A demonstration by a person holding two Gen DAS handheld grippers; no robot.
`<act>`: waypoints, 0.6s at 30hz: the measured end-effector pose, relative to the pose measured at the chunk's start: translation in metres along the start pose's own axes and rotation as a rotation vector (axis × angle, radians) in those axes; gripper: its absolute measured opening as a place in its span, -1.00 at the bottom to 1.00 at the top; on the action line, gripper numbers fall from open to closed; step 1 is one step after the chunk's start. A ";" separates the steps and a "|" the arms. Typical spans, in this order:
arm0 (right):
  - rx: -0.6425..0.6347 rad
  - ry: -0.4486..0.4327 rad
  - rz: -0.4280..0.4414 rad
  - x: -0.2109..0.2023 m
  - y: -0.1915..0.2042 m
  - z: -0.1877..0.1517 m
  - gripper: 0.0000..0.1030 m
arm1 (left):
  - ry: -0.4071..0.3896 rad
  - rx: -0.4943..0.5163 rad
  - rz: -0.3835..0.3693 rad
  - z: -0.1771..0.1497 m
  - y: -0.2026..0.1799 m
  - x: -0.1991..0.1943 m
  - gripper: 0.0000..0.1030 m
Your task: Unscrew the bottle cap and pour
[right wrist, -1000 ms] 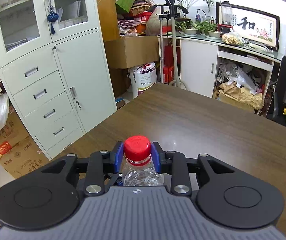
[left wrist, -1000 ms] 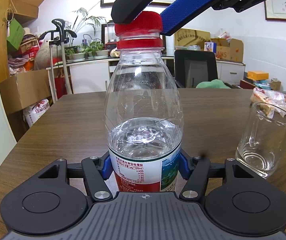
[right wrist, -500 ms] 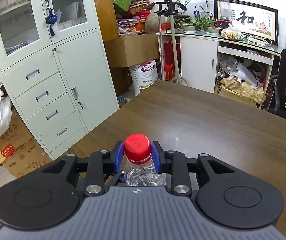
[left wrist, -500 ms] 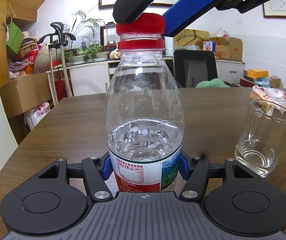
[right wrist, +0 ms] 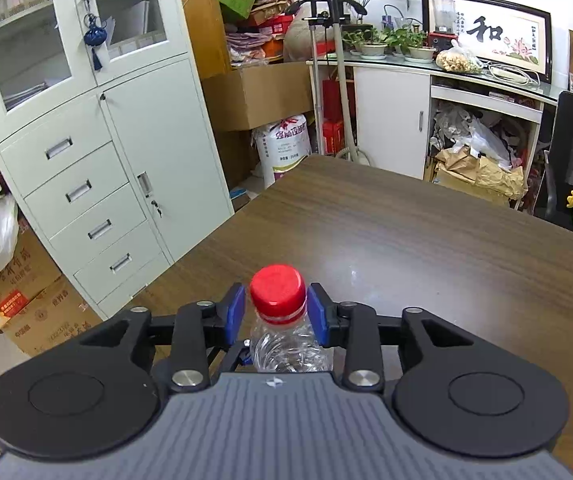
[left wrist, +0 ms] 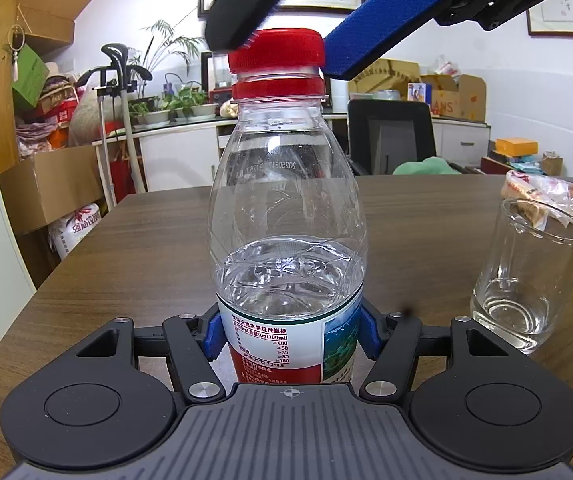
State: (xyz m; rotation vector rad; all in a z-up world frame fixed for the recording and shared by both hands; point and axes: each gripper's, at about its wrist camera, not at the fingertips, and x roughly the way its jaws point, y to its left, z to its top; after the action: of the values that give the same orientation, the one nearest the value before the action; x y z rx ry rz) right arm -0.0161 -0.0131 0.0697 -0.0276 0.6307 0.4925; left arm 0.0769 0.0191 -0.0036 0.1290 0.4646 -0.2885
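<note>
Standing upright on the brown wooden table (left wrist: 158, 248), the clear plastic bottle (left wrist: 286, 208) is roughly half full of water and is gripped low down, at its label, by the left claw (left wrist: 291, 334) — blue pads pressed against both sides of the body. From above and to the right, the right claw (right wrist: 277, 312) reaches in with its fingers (left wrist: 382, 36) on either side of the red cap (left wrist: 276, 50). In the right wrist view a narrow slit shows between each blue pad and the cap, so the fingers sit just beside it; whether they actually pinch it I cannot tell. The cap rides a little above the red ring (left wrist: 277, 87) on the neck, with a clear strip of thread visible between the two.

An empty drinking glass (left wrist: 526, 276) stands on the table to the right of the bottle, near but apart from it. Behind the glass lies a crumpled plastic bag (left wrist: 542, 192). Past the far table edge sit a black office chair (left wrist: 390, 136) and a pale green filing cabinet (right wrist: 86, 152).
</note>
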 end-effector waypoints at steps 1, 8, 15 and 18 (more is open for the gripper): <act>-0.002 0.000 -0.002 0.000 0.001 0.000 -0.14 | 0.000 0.000 0.000 0.000 0.000 0.000 0.23; -0.014 -0.003 -0.020 0.002 0.005 -0.001 -0.17 | -0.001 -0.001 0.000 0.000 0.001 0.001 0.23; -0.025 -0.005 -0.037 0.004 0.009 -0.002 -0.23 | -0.001 0.000 0.000 -0.001 0.000 0.001 0.23; -0.030 -0.006 -0.044 0.005 0.010 -0.003 -0.33 | 0.000 -0.001 0.002 0.001 -0.001 0.002 0.24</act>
State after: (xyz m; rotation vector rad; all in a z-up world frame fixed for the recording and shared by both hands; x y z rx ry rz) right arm -0.0185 -0.0020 0.0659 -0.0687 0.6158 0.4593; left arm 0.0787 0.0174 -0.0033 0.1281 0.4645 -0.2865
